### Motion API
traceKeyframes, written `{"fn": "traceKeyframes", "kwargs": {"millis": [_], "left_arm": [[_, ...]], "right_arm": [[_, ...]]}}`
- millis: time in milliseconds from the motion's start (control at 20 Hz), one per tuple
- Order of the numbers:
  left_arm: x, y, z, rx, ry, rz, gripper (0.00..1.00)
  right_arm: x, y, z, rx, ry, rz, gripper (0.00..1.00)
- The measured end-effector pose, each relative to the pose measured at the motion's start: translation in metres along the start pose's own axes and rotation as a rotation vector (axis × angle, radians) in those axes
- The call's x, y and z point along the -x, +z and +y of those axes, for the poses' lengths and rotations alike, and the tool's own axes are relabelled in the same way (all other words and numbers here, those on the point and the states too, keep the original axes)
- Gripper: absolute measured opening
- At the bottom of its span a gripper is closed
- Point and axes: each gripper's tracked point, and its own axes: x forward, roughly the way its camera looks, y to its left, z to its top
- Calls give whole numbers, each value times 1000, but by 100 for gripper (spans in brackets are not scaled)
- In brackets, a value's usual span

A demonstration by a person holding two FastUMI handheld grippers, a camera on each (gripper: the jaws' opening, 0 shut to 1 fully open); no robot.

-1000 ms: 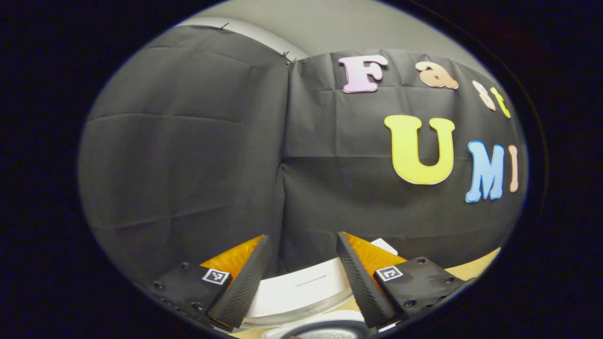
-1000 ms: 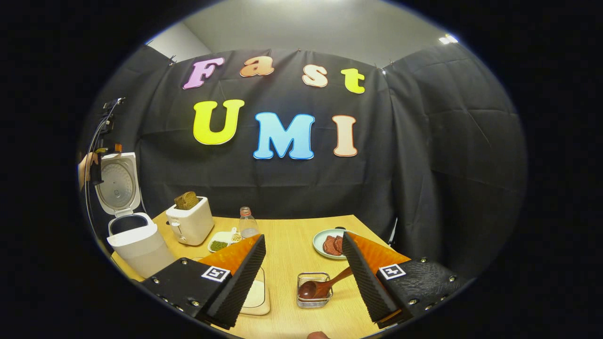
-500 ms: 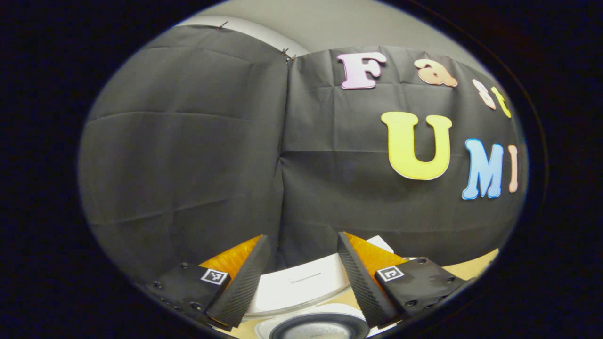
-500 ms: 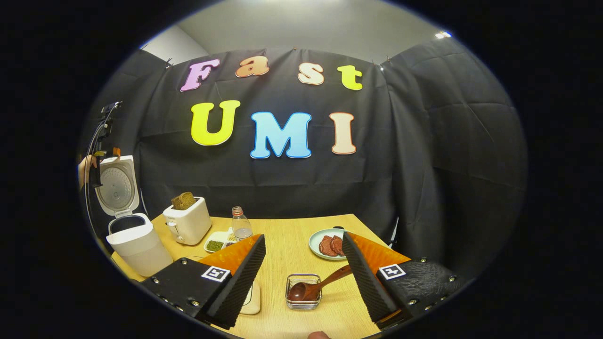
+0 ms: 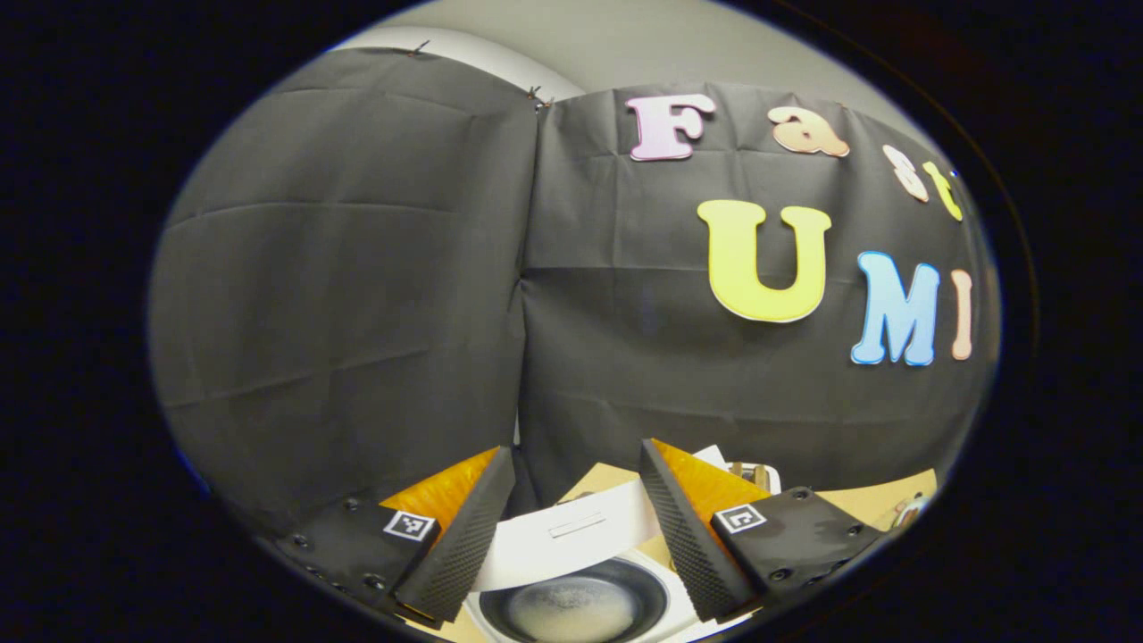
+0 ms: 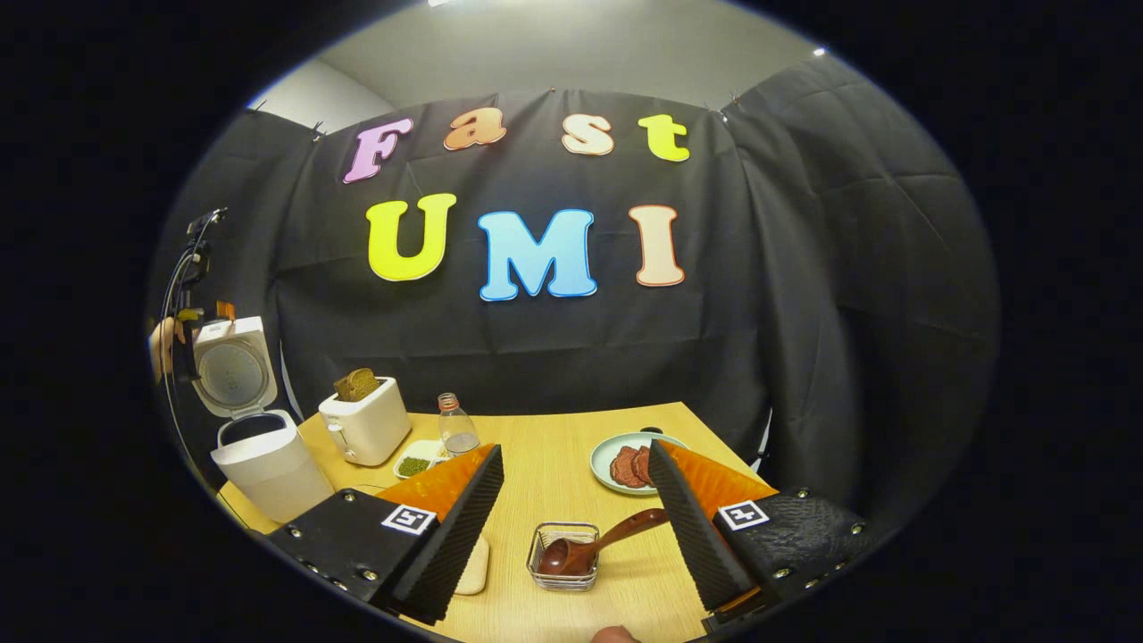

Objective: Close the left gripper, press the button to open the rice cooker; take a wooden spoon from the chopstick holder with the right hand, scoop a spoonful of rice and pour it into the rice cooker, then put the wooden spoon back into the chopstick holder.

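Note:
The white rice cooker (image 6: 268,460) stands at the table's left with its lid (image 6: 234,366) raised. My left gripper (image 5: 574,455) hangs open just above it, the lid's edge (image 5: 571,534) and the dark inner pot (image 5: 576,607) showing between its fingers. A hand (image 6: 162,346) holds that gripper beside the lid. The wooden spoon (image 6: 589,546) lies bowl-down in the wire chopstick holder (image 6: 563,572), handle leaning right. My right gripper (image 6: 576,451) is open above and behind the holder, nothing between its fingers.
On the wooden table (image 6: 554,482) stand a white toaster (image 6: 366,427) with bread, a small bottle (image 6: 457,429), a dish of green beans (image 6: 414,465) and a plate of meat slices (image 6: 625,464). A pale flat object (image 6: 471,567) lies partly under my right gripper's left finger.
The left gripper view has tipped down, bringing the cooker's inner pot into sight. In the right gripper view the holder with the spoon has slid left and slightly closer.

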Motion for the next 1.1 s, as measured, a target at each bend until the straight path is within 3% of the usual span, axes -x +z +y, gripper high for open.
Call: {"fn": "traceKeyframes", "kwargs": {"millis": [150, 250, 1100], "left_arm": [[12, -15, -8, 20, -8, 30, 95], [20, -29, -15, 26, -14, 53, 98], [60, -139, -50, -30, -22, 217, 98]], "right_arm": [[-1, 2, -7, 0, 13, -6, 99], [-1, 3, -10, 0, 28, -9, 99], [-3, -10, -22, 5, 115, 19, 99]]}}
